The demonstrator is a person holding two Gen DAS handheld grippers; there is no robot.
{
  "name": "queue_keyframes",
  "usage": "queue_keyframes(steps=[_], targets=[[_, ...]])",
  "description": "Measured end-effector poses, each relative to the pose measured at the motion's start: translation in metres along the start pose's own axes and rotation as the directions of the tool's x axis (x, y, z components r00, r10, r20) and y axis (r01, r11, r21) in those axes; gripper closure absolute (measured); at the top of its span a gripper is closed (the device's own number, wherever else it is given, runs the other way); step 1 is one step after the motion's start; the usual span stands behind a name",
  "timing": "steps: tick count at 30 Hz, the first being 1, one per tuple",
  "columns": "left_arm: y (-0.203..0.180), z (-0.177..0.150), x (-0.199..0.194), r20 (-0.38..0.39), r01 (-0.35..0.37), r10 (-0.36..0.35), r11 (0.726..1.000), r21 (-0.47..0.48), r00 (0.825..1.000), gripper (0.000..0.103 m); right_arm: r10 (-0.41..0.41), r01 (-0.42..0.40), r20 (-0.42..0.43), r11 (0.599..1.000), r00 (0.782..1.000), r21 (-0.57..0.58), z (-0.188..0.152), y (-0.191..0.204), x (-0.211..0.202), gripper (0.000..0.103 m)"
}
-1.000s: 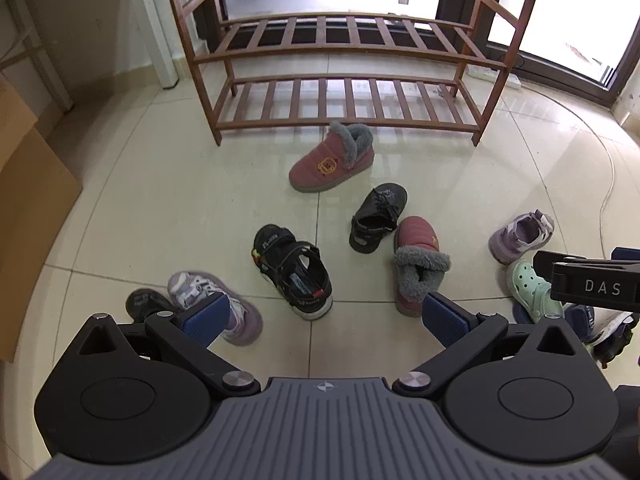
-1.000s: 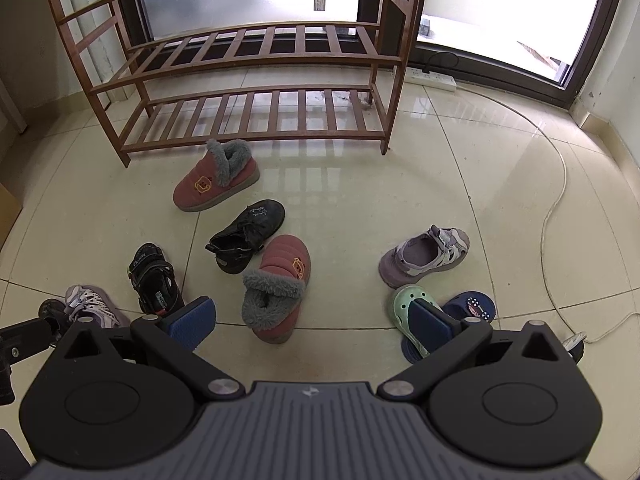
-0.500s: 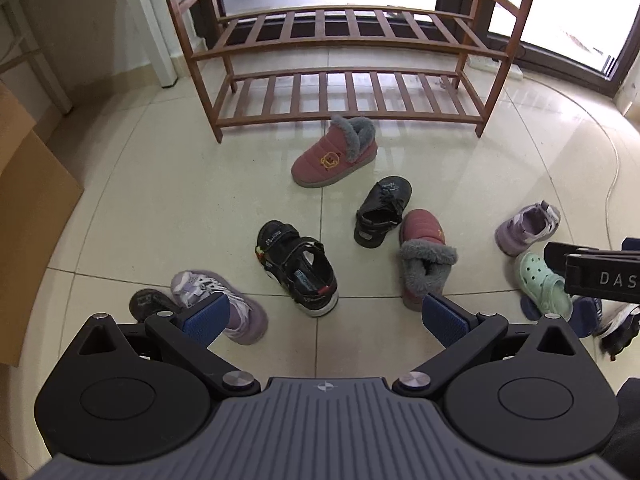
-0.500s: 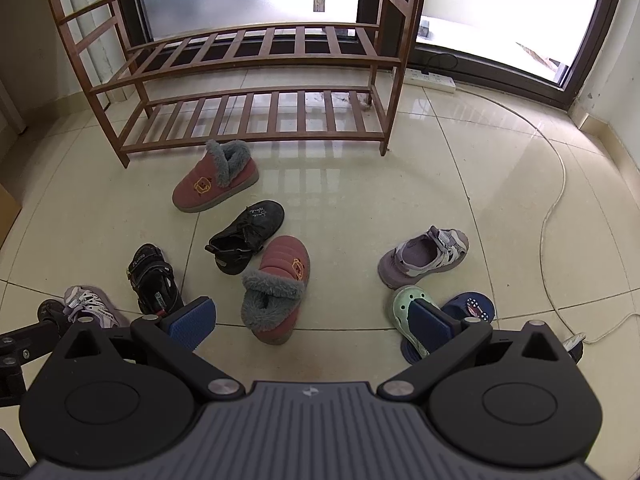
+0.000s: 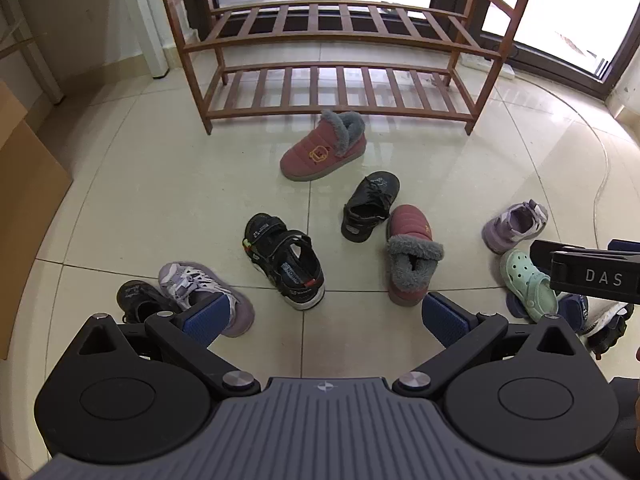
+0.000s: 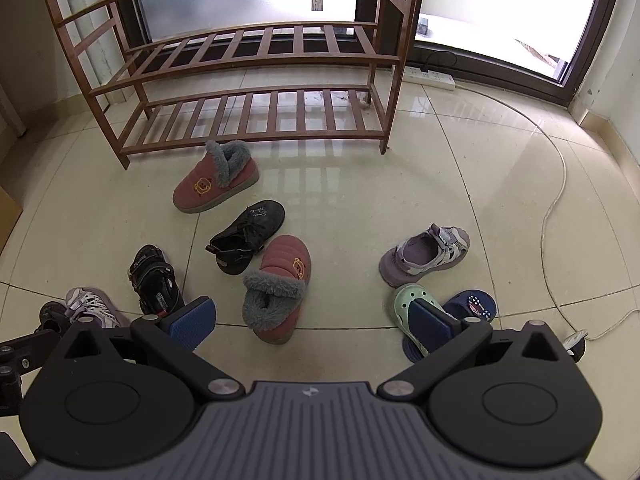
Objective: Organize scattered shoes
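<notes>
Several children's shoes lie scattered on the tiled floor before an empty wooden shoe rack (image 5: 336,76) (image 6: 256,92). One pink fur-lined boot (image 5: 324,152) (image 6: 216,184) lies by the rack, its mate (image 5: 412,256) (image 6: 280,288) nearer me. Between them is a black lace shoe (image 5: 370,206) (image 6: 246,236). A black sandal (image 5: 286,262) (image 6: 156,280), lilac sneakers (image 5: 204,286) (image 6: 424,254), a mint clog (image 5: 528,280) (image 6: 404,300) and a navy shoe (image 6: 472,306) lie around. My left gripper (image 5: 326,318) and right gripper (image 6: 312,318) hang open above the floor, holding nothing.
A brown cardboard panel (image 5: 24,184) leans at the left. A white power strip (image 6: 430,76) and its cable (image 6: 560,184) run along the right floor by the glass door. The right gripper's body (image 5: 588,276) shows at the left wrist view's right edge.
Both grippers have drifted slightly forward toward the shoes and rack; the left view shifted a little. No shoe has moved, and both grippers stay open.
</notes>
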State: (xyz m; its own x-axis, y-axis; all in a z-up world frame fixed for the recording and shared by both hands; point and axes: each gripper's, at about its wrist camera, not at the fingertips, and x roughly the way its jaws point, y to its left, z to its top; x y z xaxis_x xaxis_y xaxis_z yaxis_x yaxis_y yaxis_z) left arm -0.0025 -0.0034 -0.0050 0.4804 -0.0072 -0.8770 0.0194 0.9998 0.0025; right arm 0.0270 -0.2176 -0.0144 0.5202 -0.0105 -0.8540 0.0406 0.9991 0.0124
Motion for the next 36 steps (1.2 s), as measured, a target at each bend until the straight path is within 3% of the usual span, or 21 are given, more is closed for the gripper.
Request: queue_keyframes(steps=[18, 29, 36], targets=[[0.004, 0.001, 0.002, -0.005, -0.015, 0.015, 1.0, -0.025, 1.0, 0.0, -0.005, 0.005, 0.006, 1.0, 1.0, 0.0, 0.0, -0.003, -0.001, 0.0], [0.016, -0.001, 0.002, 0.023, -0.041, 0.041, 0.999, -0.005, 0.999, 0.0, -0.008, 0.01, 0.034, 0.999, 0.999, -0.046, 0.001, -0.01, 0.001, 0.0], [0.039, 0.007, 0.004, 0.006, -0.061, 0.061, 0.997, -0.044, 0.998, 0.0, 0.03, -0.024, 0.043, 0.993, 0.999, -0.116, 0.007, 0.013, -0.007, 0.0]])
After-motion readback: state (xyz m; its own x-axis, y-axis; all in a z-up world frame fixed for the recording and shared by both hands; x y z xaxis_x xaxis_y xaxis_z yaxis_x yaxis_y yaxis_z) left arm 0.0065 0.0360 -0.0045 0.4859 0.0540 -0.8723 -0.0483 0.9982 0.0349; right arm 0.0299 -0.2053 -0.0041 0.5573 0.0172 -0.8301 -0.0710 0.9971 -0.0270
